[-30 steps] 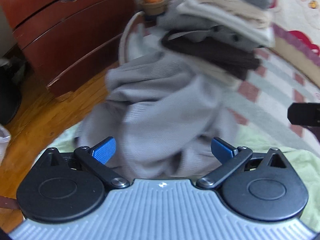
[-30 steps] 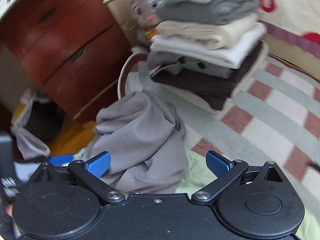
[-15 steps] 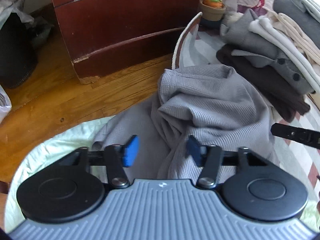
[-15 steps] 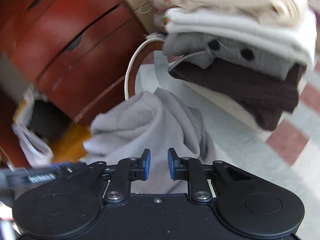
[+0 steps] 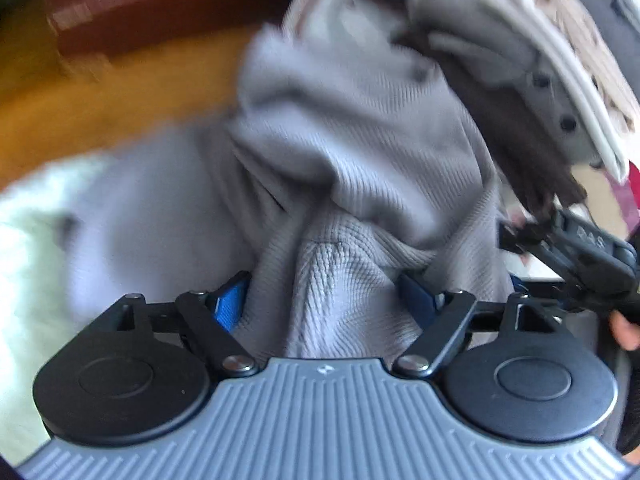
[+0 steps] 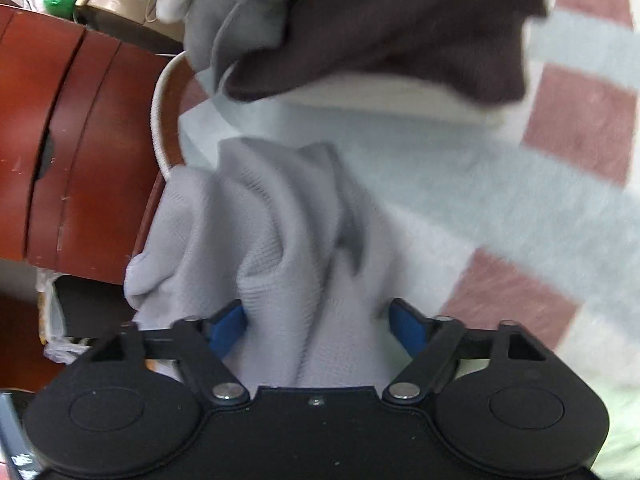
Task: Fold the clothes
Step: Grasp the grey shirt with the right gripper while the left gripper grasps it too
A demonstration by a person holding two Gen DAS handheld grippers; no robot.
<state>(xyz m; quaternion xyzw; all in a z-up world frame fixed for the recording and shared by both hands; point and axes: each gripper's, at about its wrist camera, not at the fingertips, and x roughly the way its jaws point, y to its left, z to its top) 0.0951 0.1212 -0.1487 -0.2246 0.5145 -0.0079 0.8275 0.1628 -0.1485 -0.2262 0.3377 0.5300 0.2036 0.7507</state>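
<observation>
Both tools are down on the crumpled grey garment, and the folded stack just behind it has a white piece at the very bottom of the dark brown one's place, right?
Not quite: the piece low in the folded stack facing the grey garment is dark brown, not white, as the right wrist view shows. Both the left tool and right tool do have that garment between their opening jaws.

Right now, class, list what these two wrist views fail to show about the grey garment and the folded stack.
- Grey garment: left wrist view, motion blur hides its outline; the left gripper covers its near edge.
- Garment type: bunched in both views, unreadable.
- Folded stack: right wrist view, top cut off by the frame edge.
</observation>
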